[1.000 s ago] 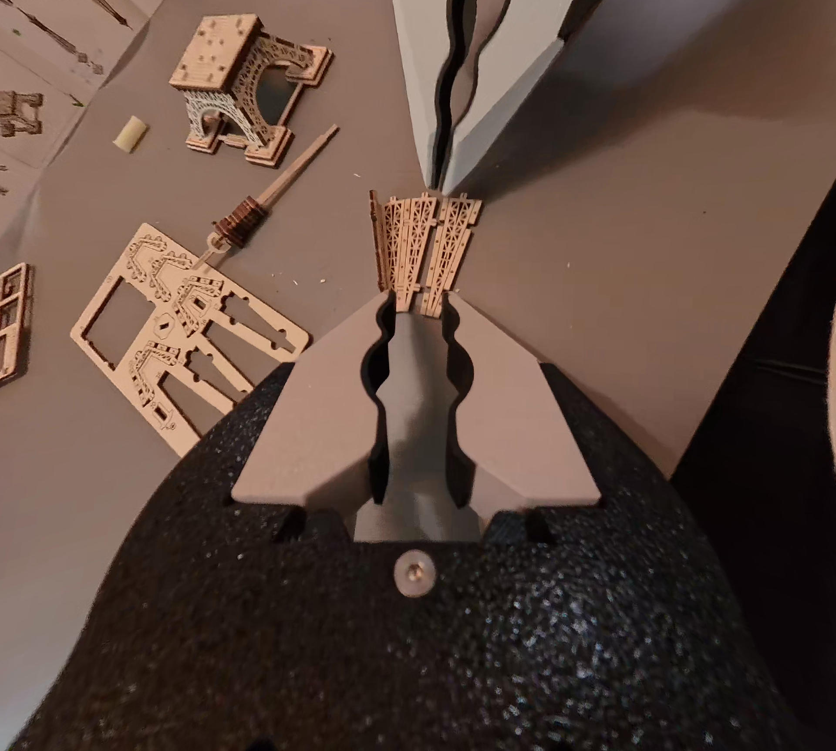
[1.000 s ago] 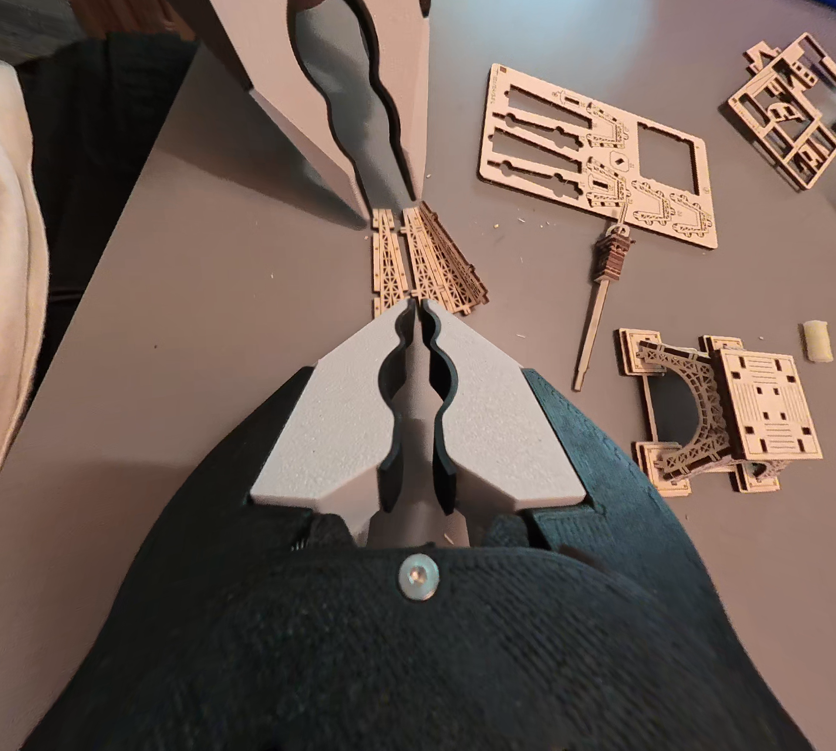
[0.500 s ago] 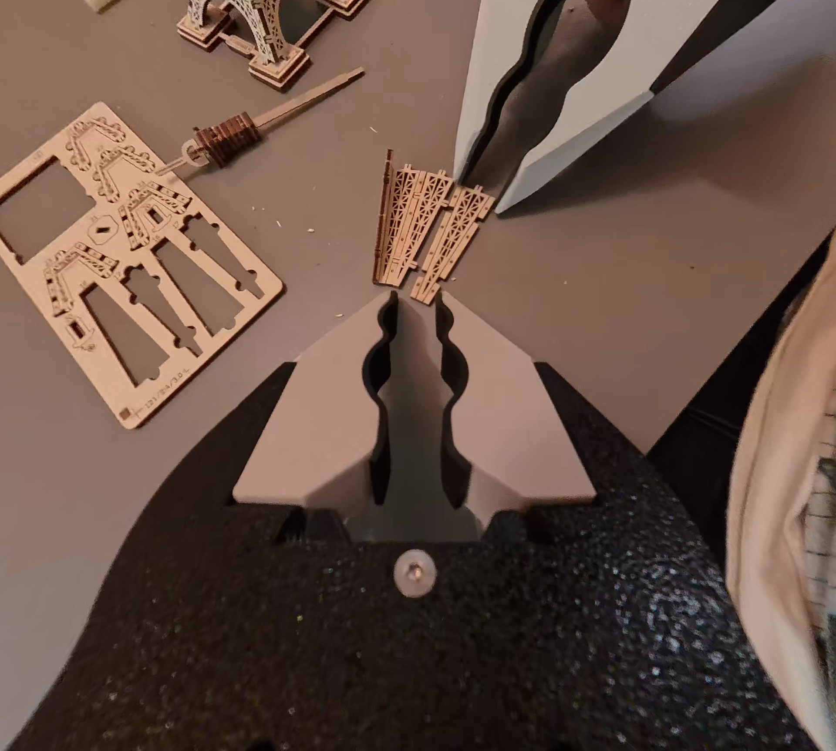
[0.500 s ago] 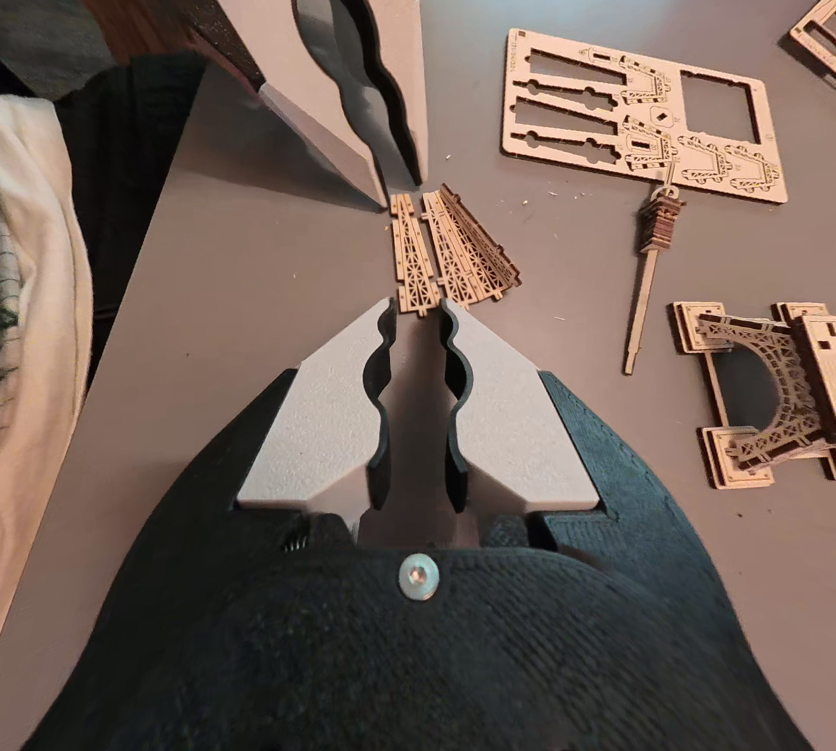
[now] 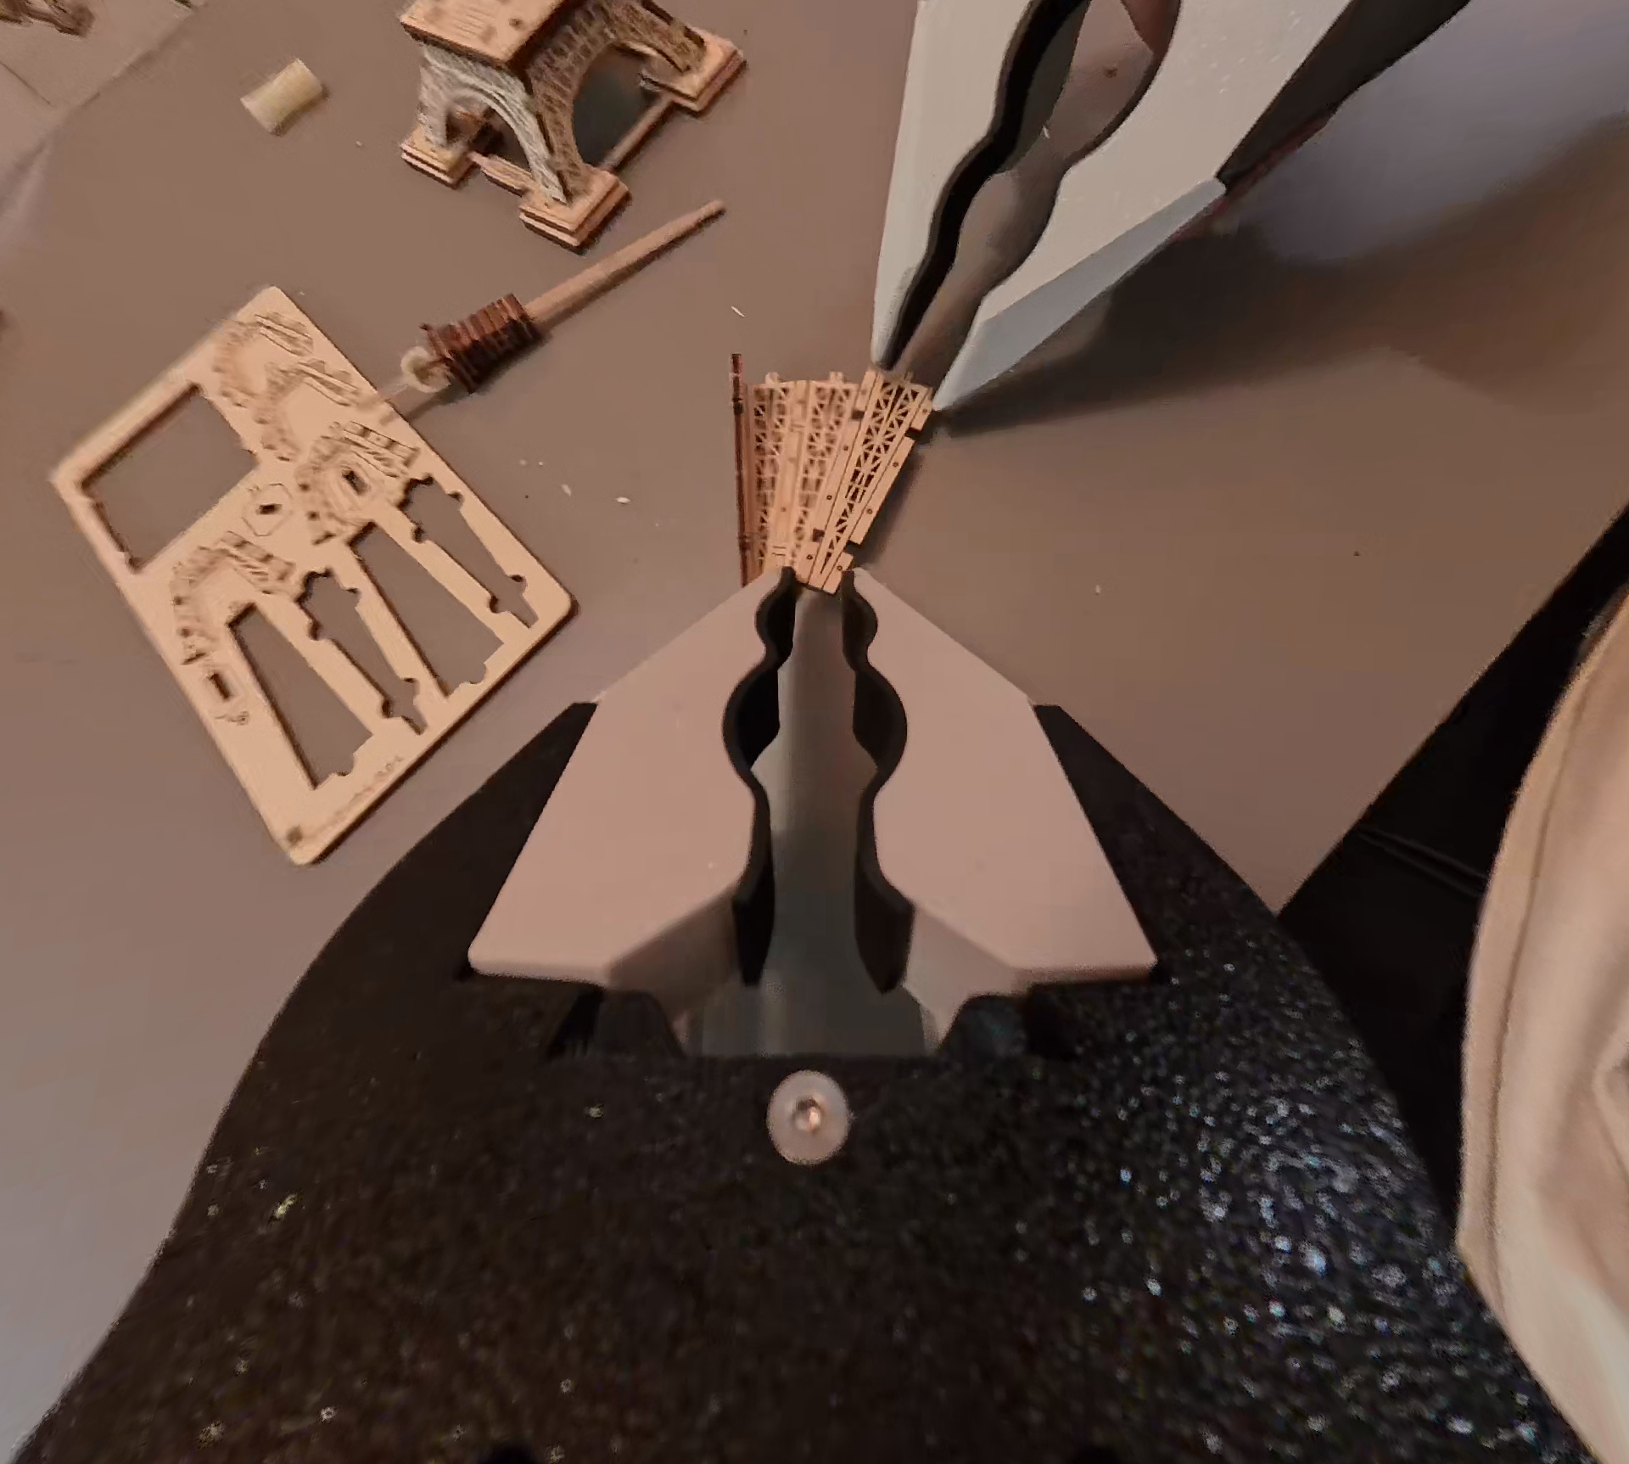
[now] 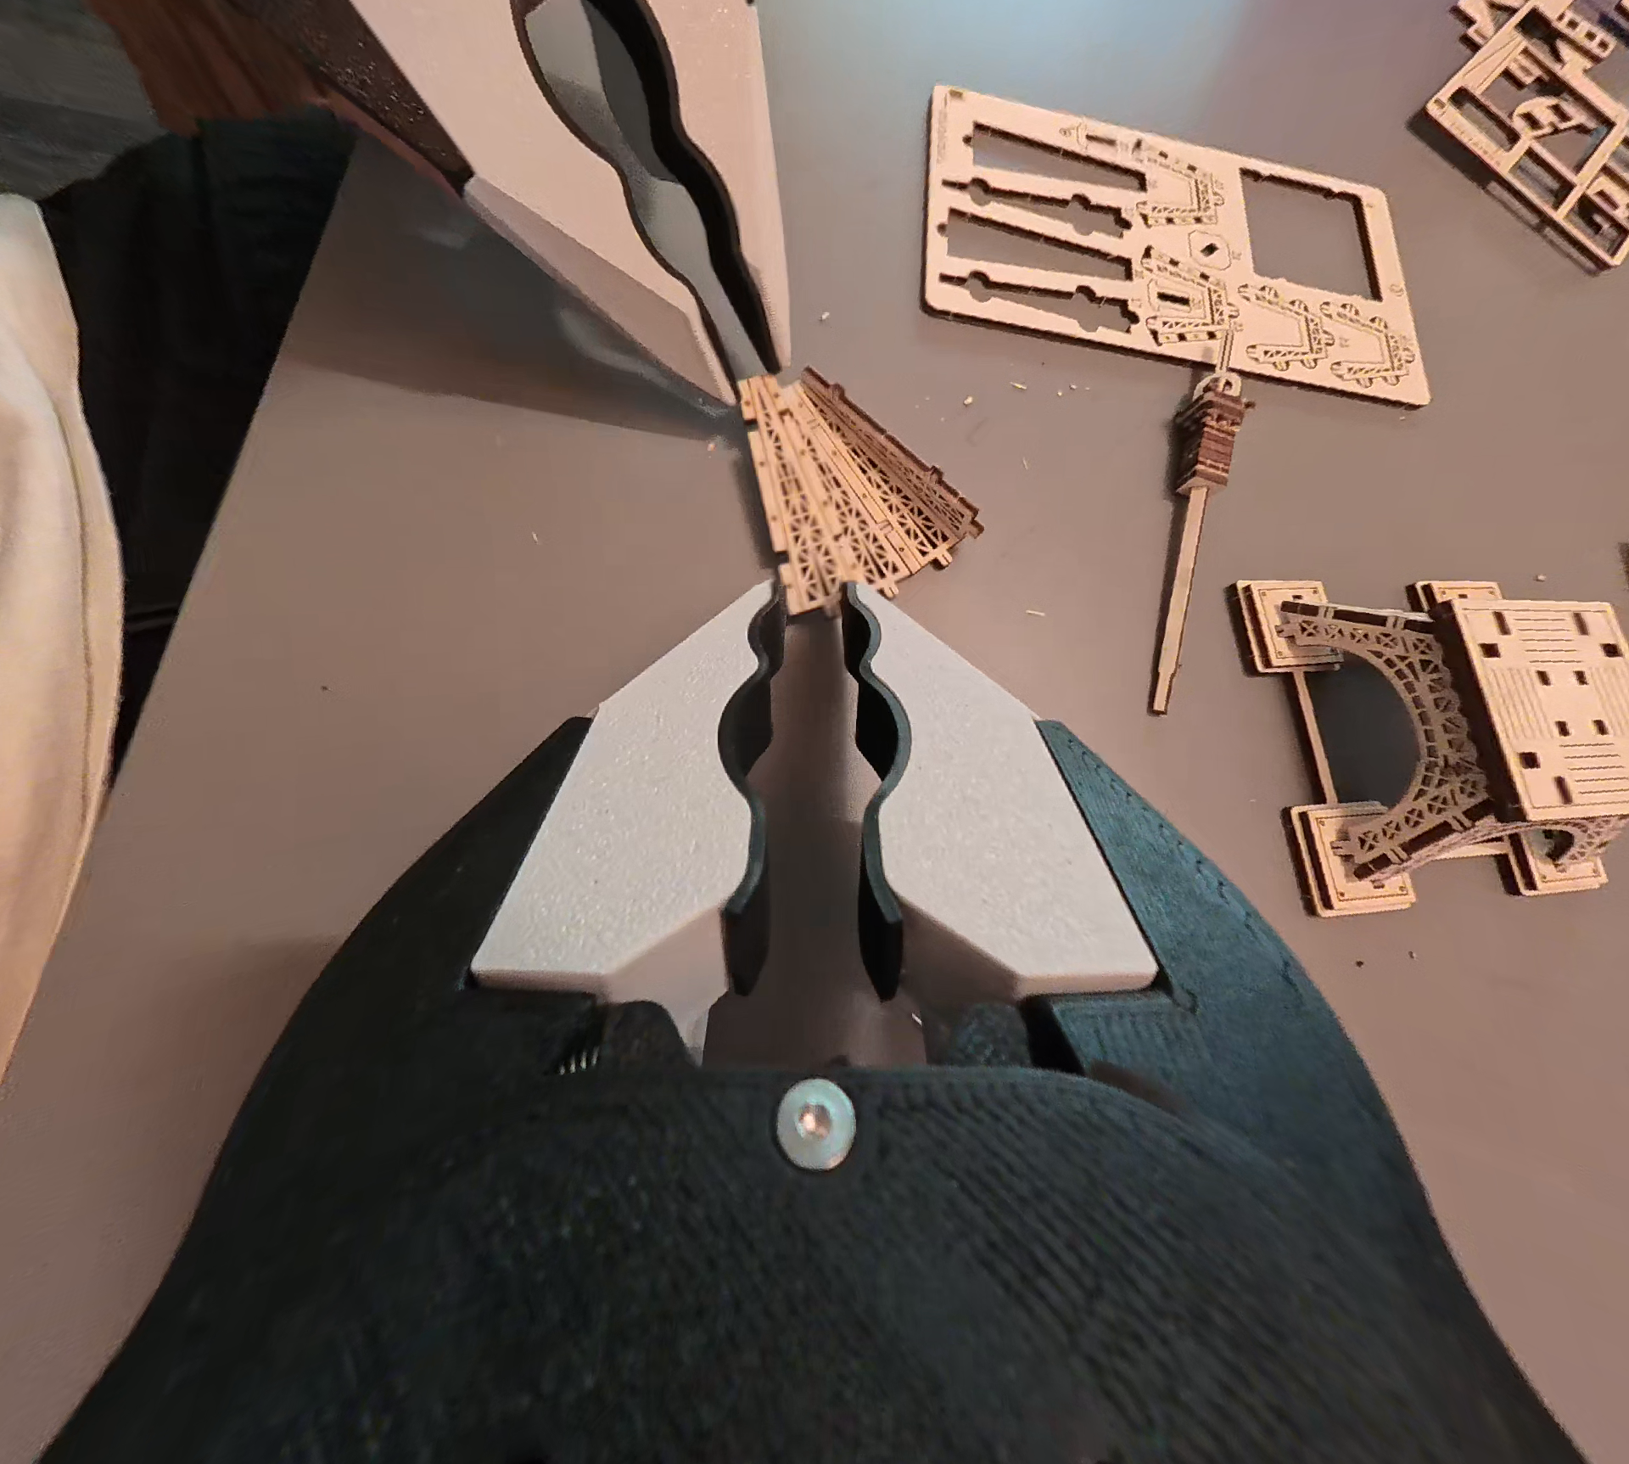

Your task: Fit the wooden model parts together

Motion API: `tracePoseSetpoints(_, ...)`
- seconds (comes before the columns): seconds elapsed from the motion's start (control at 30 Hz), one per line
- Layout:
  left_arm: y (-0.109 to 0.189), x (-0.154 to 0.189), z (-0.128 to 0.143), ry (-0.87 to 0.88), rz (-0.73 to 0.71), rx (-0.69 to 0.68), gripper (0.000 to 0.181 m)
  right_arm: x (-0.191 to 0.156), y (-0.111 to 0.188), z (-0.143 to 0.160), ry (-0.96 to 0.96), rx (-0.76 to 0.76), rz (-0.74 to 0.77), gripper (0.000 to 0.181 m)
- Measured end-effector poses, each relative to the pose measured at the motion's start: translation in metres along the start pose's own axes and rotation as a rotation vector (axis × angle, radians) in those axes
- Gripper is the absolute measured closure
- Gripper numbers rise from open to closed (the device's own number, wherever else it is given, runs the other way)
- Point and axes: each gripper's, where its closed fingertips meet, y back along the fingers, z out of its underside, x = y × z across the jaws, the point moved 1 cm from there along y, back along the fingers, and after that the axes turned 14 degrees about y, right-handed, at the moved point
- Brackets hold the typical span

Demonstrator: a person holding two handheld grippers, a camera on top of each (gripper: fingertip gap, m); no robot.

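Several tan lattice panels lie fanned on the grey table, one standing on edge; they also show in the right wrist view. My left gripper has its jaws drawn in on the panels' narrow end. It shows from the other side in the right wrist view. My right gripper has its jaws drawn in on the wide end of one panel. It faces me in the left wrist view. The built tower base stands apart from both grippers.
A spire rod with dark discs and a punched-out wooden sheet lie to one side, with a small cream roll. Another part frame lies far right. The table edge and a person's pale clothing are close by. About 5 cm separates my left fingertips from my right.
Both grippers moved in onto the panels' ends and narrowed their jaws. The separate panels have come together and now overlap in a fan.
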Motion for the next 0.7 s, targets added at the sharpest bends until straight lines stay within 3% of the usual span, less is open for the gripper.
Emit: tracePoseSetpoints(0.7, -0.002, -0.008, 0.006, 0.018, -0.083, -0.017, 0.17, 0.001, -0.006, 0.0, 0.068, -0.005, 0.004, 0.177)
